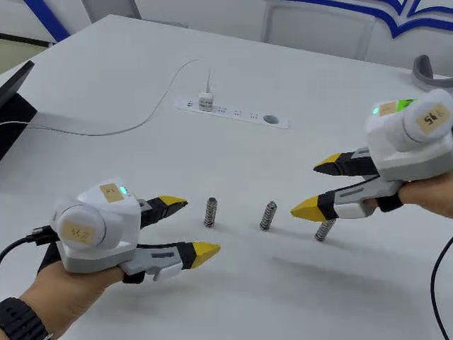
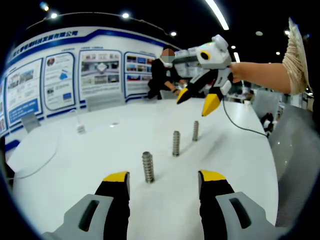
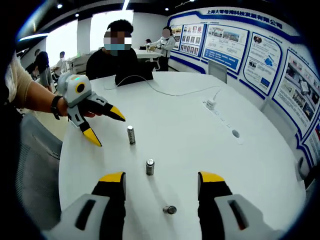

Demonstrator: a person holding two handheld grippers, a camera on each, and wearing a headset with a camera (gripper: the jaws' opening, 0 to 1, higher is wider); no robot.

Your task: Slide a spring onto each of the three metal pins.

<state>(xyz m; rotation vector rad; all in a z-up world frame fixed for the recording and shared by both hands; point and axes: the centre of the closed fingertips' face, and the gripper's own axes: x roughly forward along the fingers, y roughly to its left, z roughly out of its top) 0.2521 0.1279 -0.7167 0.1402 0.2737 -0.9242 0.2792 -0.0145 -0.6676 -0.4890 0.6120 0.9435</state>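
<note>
A white table (image 1: 141,106) lies under both tongs, with a power strip (image 1: 231,112) well beyond them. The left tongs (image 1: 202,226) hover spread and empty, and so do the right tongs (image 1: 304,190). Three springs stand upright in a row. The left spring (image 1: 210,212) is just ahead of the left tips, the middle spring (image 1: 267,216) is between the two tongs, and the right spring (image 1: 324,230) is just under the right tongs.

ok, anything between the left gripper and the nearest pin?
Nothing visible. In the left gripper view the nearest pin, wearing its spring, stands on bare table just ahead of the open left gripper. The other two pins line up beyond it, toward the right gripper.
</note>
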